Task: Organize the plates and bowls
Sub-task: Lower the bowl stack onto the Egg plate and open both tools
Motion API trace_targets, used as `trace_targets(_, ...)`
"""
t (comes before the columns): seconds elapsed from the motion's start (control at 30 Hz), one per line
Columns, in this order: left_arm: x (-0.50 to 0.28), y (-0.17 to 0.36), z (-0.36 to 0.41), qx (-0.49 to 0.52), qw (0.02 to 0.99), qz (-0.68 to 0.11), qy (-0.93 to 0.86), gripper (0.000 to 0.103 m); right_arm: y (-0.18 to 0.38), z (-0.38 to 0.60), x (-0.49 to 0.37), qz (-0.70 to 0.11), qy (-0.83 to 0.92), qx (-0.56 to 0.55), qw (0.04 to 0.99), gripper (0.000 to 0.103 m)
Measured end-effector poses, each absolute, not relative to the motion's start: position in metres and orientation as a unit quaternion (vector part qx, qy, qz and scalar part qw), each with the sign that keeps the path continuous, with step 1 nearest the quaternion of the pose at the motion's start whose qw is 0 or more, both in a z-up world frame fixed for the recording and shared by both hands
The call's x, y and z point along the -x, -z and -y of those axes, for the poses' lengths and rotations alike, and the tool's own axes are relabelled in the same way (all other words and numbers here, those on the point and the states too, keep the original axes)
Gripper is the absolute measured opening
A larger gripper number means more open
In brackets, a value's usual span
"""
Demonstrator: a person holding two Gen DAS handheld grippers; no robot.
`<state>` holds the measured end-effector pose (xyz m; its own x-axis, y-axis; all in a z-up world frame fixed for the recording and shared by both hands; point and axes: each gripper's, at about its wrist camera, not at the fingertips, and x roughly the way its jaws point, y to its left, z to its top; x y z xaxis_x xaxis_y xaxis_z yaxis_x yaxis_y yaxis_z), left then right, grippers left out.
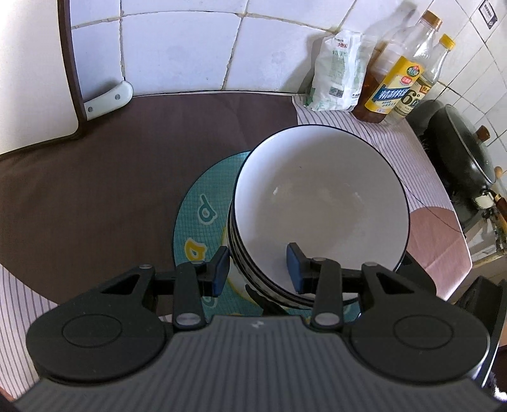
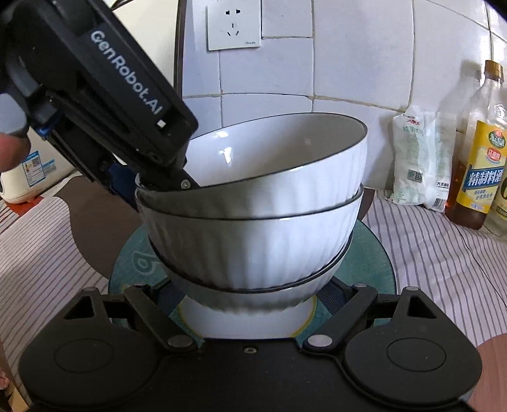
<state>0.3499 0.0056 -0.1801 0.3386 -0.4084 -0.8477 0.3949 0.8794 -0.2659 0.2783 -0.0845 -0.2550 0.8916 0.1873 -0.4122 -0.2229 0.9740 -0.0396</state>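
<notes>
Bowls [image 2: 253, 202] sit nested in a white stack on a teal plate [image 1: 196, 218], near the middle of the surface [image 1: 95, 177], which is covered by a brown mat and a striped cloth [image 2: 443, 263]. The top bowl [image 1: 320, 202] is tilted, its rim higher on the side toward the bottles. The left gripper [image 1: 258, 269] straddles the near rim of that bowl, one blue pad inside and one outside; the pads stand partly apart, and whether they actually press on the rim cannot be told. In the right wrist view this gripper comes in from the upper left, with a fingertip of the person beside it. The right gripper [image 2: 250, 294] is low in front of the stack, its fingers spread on either side of the lowest bowl's base; the stack hides the fingertips, so contact cannot be told. Behind the stack, against the tiled wall, stand a white bag [image 1: 339, 69] and three bottles [image 1: 399, 79], near but apart from the bowls. A dark wok [image 1: 459, 149] with a lid sits at the far right. A white board [image 1: 35, 69] leans at the left, with a socket [image 2: 234, 23] on the wall above.
</notes>
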Motion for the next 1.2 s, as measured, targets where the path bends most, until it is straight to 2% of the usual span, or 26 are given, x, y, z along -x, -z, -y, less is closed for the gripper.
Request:
trace_targets(0.43,-0.348,0.179,0.001,-0.004,0.817,-0.519,0.250,0.038,0.251,0.077,-0.264,-0.231,-0.030,0.021,0.972,0.094)
trace_targets(0.6,-0.341,0.169,0.003,-0.028,0.835,-0.501,0.227,0.043,0.242,0.083,-0.245,-0.237,-0.031,0.016,0.971,0.094)
trace_targets(0.87,-0.311,0.131,0.001,-0.018,0.870,-0.461,0.177,0.055,0.223,0.117,-0.222,-0.240,-0.068,-0.023,0.968,0.095)
trace_targets(1.03,-0.285,0.105,0.007,-0.010,0.883,-0.448,0.142,0.056,0.211,0.142,-0.209,-0.234,-0.080,-0.017,0.969,0.095)
trace_targets(1.2,-0.251,0.071,0.015,-0.002,0.894,-0.432,0.116,0.062,0.191,0.168,-0.193,-0.235,-0.095,-0.017,0.967,0.095)
